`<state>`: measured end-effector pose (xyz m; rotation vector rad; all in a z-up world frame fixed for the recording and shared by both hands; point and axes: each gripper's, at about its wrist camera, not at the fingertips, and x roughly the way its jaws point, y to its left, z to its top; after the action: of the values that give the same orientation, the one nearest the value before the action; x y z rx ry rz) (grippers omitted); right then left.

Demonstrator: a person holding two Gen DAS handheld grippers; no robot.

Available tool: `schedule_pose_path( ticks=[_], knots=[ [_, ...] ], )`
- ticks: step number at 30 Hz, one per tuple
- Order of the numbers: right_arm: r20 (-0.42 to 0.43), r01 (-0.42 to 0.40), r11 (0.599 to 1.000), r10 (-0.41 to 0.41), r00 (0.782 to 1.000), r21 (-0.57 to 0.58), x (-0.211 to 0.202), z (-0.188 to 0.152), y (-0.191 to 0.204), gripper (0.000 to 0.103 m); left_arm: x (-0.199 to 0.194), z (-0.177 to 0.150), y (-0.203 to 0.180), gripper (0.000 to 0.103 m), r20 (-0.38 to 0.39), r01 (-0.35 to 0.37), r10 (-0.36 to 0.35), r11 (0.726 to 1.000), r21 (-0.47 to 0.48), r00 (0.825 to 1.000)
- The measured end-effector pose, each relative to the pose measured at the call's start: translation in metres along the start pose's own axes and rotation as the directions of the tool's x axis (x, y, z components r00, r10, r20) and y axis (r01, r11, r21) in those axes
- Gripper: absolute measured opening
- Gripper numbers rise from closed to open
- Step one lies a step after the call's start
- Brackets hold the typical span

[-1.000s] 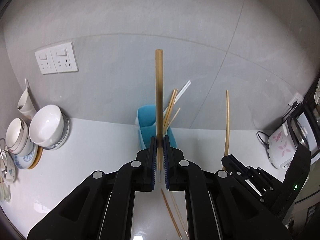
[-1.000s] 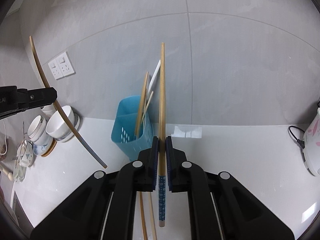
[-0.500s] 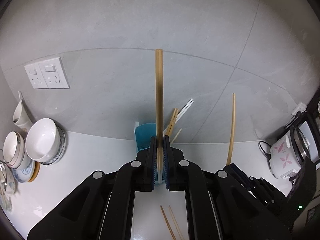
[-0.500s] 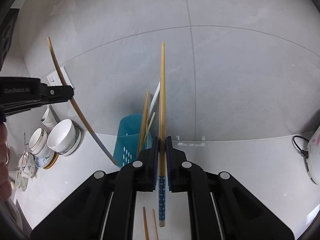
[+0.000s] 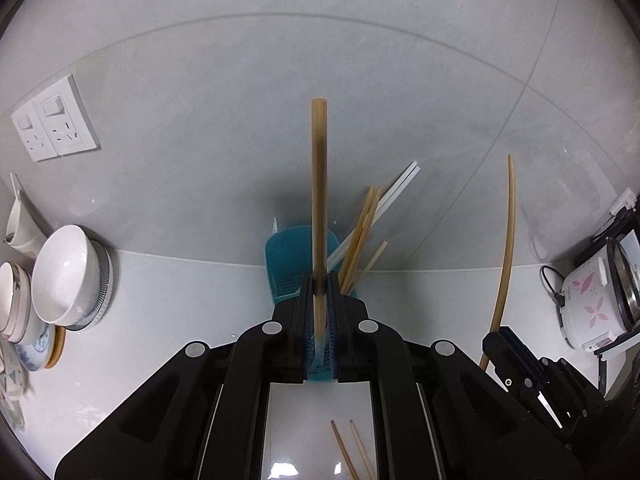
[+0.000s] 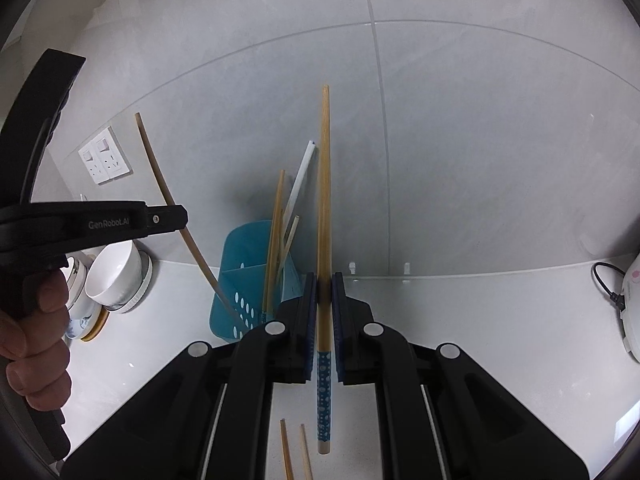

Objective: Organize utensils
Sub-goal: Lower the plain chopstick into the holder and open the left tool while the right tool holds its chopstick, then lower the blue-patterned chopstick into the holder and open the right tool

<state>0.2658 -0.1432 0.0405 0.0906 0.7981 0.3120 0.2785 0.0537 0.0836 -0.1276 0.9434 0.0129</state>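
- nearest to us, two loose chopsticks point(image 6: 294, 452) lie on the white counter point(image 5: 160, 300) under our grippers, not yet collected; their near ends are cut off by the picture edge.
- our left gripper point(image 5: 319, 320) is clamped on a plain wooden chopstick point(image 5: 319, 200), held upright, its lower end pale between the pads.
- our right gripper point(image 6: 324, 320) is clamped on a chopstick with a blue dotted end point(image 6: 324, 208), the dotted end hanging below the jaws.
- seen from the right wrist, the left chopstick's lower tip sits at the near wall of the blue holder point(image 6: 244, 280); we cannot tell whether it is inside or in front.
- just beyond, the holder stands against the wall and already carries several wooden chopsticks point(image 5: 360, 236) and a white pair point(image 5: 384, 196), leaning.
- we judge the job partly done: some stored, two in hand, two on the counter.
- far left, stacked bowls point(image 5: 68, 276); far right, a rice cooker point(image 5: 588, 304), partly cut off.
- the holder's base and inner compartments are mostly hidden behind our jaws.
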Motion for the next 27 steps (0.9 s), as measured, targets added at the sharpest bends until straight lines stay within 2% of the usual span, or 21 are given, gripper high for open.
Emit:
schedule_pose_path(
  ticks=[8, 9, 11, 16, 18, 21, 27],
  knots=[
    [-0.021, 0.003, 1.0, -0.003, 1.0, 0.006, 0.01, -0.002, -0.003, 0.006, 0.014, -0.004, 0.002, 0.009, 0.002, -0.001, 0.001, 1.0, 0.007, 1.0],
    [-0.022, 0.003, 1.0, -0.003, 1.0, 0.005, 0.011, -0.001, -0.003, 0.006, 0.014, -0.004, 0.003, 0.018, 0.006, -0.009, 0.009, 1.0, 0.006, 1.0],
    [-0.025, 0.002, 1.0, -0.002, 1.0, 0.003, 0.012, -0.001, -0.003, 0.006, 0.012, -0.004, 0.006, 0.029, 0.013, -0.021, 0.021, 1.0, 0.003, 1.0],
    [-0.019, -0.003, 1.0, 0.003, 1.0, -0.004, 0.013, 0.002, -0.001, 0.007, -0.003, -0.009, 0.013, 0.049, 0.049, -0.024, 0.025, 1.0, -0.014, 0.998],
    [-0.011, -0.01, 1.0, 0.01, 1.0, -0.004, 0.013, 0.004, 0.0, 0.007, -0.01, -0.013, 0.019, 0.062, 0.069, -0.031, 0.033, 0.999, -0.022, 0.997],
    [0.005, -0.028, 1.0, 0.028, 1.0, -0.008, 0.013, 0.009, 0.004, 0.007, -0.018, -0.019, 0.027, 0.071, 0.101, -0.04, 0.042, 0.999, -0.03, 0.994],
    [0.033, -0.073, 0.997, 0.074, 0.997, -0.011, 0.015, 0.02, 0.015, 0.007, -0.023, -0.032, 0.047, 0.088, 0.115, -0.049, 0.055, 0.998, -0.05, 0.992]
  ],
)
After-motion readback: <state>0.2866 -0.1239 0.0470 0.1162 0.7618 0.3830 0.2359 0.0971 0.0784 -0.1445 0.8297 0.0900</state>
